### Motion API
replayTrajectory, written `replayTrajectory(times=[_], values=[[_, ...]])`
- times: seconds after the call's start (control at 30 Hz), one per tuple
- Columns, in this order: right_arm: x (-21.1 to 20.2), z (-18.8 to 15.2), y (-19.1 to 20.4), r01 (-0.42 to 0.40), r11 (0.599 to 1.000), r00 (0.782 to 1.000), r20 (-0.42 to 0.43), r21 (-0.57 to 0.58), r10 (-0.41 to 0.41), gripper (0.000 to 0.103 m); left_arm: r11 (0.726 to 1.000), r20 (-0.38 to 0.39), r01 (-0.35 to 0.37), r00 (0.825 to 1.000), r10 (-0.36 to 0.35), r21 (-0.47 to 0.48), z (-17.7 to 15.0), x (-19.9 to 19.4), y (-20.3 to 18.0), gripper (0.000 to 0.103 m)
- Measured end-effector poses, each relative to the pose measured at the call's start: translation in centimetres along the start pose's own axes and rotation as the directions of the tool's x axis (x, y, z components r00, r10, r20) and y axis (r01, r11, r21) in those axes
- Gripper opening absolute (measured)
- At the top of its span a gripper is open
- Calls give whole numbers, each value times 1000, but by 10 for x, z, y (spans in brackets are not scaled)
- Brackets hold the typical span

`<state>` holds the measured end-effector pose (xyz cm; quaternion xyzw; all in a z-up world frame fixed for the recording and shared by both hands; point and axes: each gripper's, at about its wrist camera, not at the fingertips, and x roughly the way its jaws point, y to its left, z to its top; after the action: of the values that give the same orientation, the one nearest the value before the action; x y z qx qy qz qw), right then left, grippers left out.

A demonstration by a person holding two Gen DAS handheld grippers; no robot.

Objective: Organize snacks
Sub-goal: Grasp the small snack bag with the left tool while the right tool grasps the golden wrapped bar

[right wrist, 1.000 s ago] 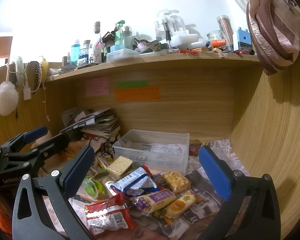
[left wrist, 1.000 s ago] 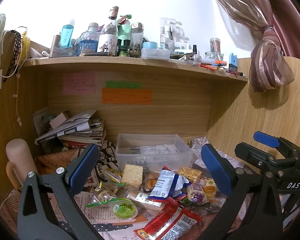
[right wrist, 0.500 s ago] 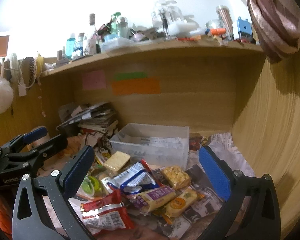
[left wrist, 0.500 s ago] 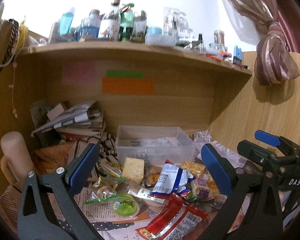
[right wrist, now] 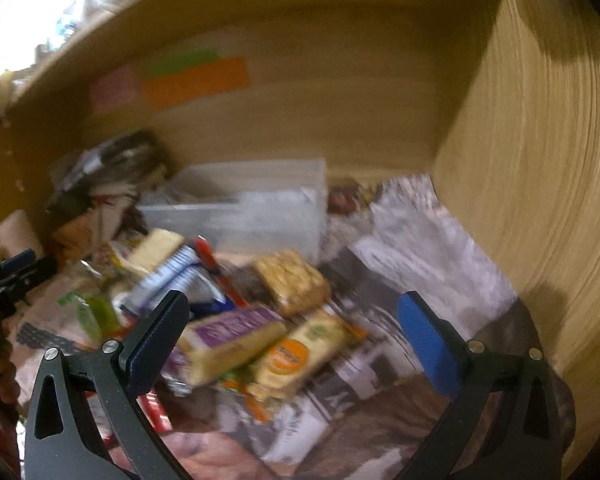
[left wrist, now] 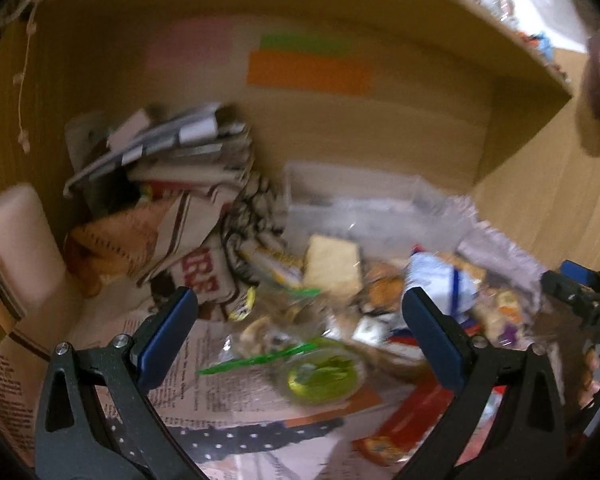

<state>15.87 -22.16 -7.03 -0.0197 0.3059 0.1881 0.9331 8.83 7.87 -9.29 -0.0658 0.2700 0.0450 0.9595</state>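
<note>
A heap of wrapped snacks lies on newspaper in front of a clear plastic box (left wrist: 352,200) (right wrist: 260,208). My left gripper (left wrist: 300,320) is open above a green jelly cup (left wrist: 320,376) and a pale cracker pack (left wrist: 332,268). A blue-and-white packet (left wrist: 440,280) (right wrist: 176,280) sits to their right, and a red wrapper (left wrist: 412,420) lies nearer. My right gripper (right wrist: 292,316) is open over a purple-labelled bar (right wrist: 232,336), an orange-labelled bar (right wrist: 296,352) and a nutty square bar (right wrist: 292,280). Both views are blurred.
A stack of papers and booklets (left wrist: 172,152) fills the back left, with a pink bottle (left wrist: 16,248) at the left edge. Wooden walls close the back and right (right wrist: 540,160). Coloured sticky notes (left wrist: 308,68) hang on the back panel. Newspaper (right wrist: 420,248) covers the desk.
Both grippers have tilted down and moved in toward the snack pile, so the upper shelf has left the view. Both remain open and hold nothing.
</note>
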Motion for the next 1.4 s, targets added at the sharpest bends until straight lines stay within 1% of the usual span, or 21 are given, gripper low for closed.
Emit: replayTrajectory(times=[0.13,0.17,0.2,0.23,0.33,0.47,0.53,0.6,0.67,0.77,0.8,0.83,0.9,0.97,1.0,1.07,1.1,1.17,1.2,1.27,1.4], values=[[17,-6,-12,29,999,997,-70,23,-28,103,999,-74,-28,997,26,-26,-8,22,11,103],[21,-8,-16,40,999,996,-86,27,-38,103,999,-92,-41,995,38,-29,-10,26,14,102],[24,-9,-18,44,999,995,-96,31,-41,103,998,-106,-52,993,48,-32,-11,31,16,99],[28,-10,-20,46,998,993,-107,37,-42,103,998,-119,-59,991,55,-35,-12,35,18,97],[37,-15,-26,28,997,989,-150,70,-17,102,997,-142,-61,988,53,-50,-15,42,21,97],[51,-20,-28,12,995,978,-207,98,9,92,996,-157,-56,987,44,-75,-15,47,26,97],[57,-22,-28,-7,994,972,-231,109,32,90,995,-162,-54,986,39,-85,-15,52,28,97],[59,-22,-25,0,995,972,-233,100,24,89,993,-178,-50,984,29,-110,-14,58,33,97],[61,-21,-22,4,997,973,-231,79,14,82,989,-199,-43,980,13,-145,-14,65,40,97],[63,-19,-17,2,999,972,-235,46,9,76,983,-219,-42,976,1,-181,-15,73,47,97],[64,-18,-16,0,999,972,-237,38,9,75,981,-228,-37,974,-7,-190,-14,76,49,96],[65,-17,-16,-5,999,971,-238,35,13,71,980,-236,-30,971,-17,-196,-14,78,50,90],[67,-15,-15,-20,999,970,-242,30,27,62,981,-251,-36,968,-13,-190,-14,82,51,85],[70,-13,-15,-60,998,965,-253,36,67,45,981,-253,-32,967,-17,-189,-14,83,53,85],[72,-12,-15,-69,997,964,-254,43,78,45,981,-253,-30,967,-19,-190,-14,83,55,84],[72,-12,-14,-62,997,966,-248,36,69,44,982,-250,-25,968,-24,-189,-16,82,57,83],[72,-12,-12,-62,997,967,-244,35,68,43,982,-248,-21,968,-27,-189,-16,81,58,80],[70,-13,-11,-62,998,970,-233,33,68,37,982,-242,-23,970,-24,-190,-17,79,61,68],[68,-12,-12,-61,998,972,-226,32,67,35,982,-240,-15,970,-31,-189,-17,79,61,56],[65,-12,-12,-56,998,975,-215,30,62,32,986,-234,-5,972,-35,-168,-18,75,59,55],[59,-10,-16,-38,999,981,-190,31,43,29,993,-207,-12,978,-12,-114,-19,64,53,52]])
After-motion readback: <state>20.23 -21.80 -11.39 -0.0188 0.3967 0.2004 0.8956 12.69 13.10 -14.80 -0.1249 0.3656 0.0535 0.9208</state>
